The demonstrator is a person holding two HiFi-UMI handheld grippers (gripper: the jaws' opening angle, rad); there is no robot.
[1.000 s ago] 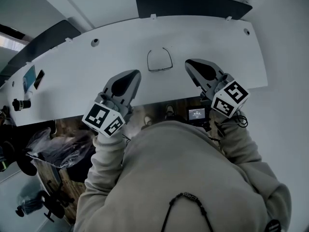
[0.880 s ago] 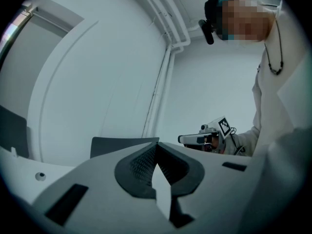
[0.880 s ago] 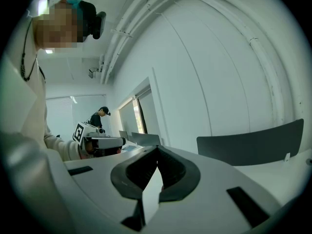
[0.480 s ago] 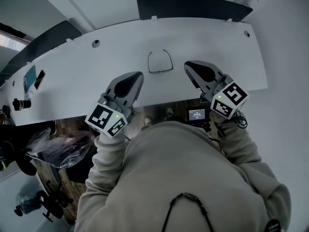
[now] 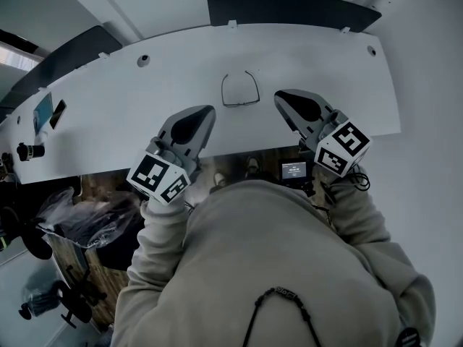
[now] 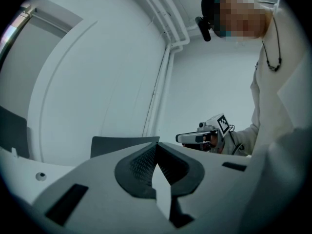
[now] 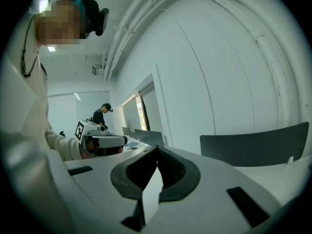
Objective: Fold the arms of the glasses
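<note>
A pair of thin dark-framed glasses (image 5: 239, 91) lies on the white table (image 5: 130, 107), its arms spread open and pointing away from me. My left gripper (image 5: 210, 111) hovers over the table's near edge, below and left of the glasses, jaws shut and empty. My right gripper (image 5: 278, 95) sits just right of the glasses, apart from them, also shut with nothing in it. In the left gripper view the left gripper's (image 6: 156, 146) pads meet at their tips, with the right gripper (image 6: 202, 135) beyond. In the right gripper view the right gripper (image 7: 157, 149) is shut too. The glasses show in neither gripper view.
Dark chair backs (image 5: 289, 9) stand beyond the table's far edge. A phone and a small card (image 5: 47, 114) lie at the table's left end, near a black device (image 5: 29, 152). A small lit screen (image 5: 294, 170) hangs below the near edge. Another person (image 7: 101, 113) stands far off.
</note>
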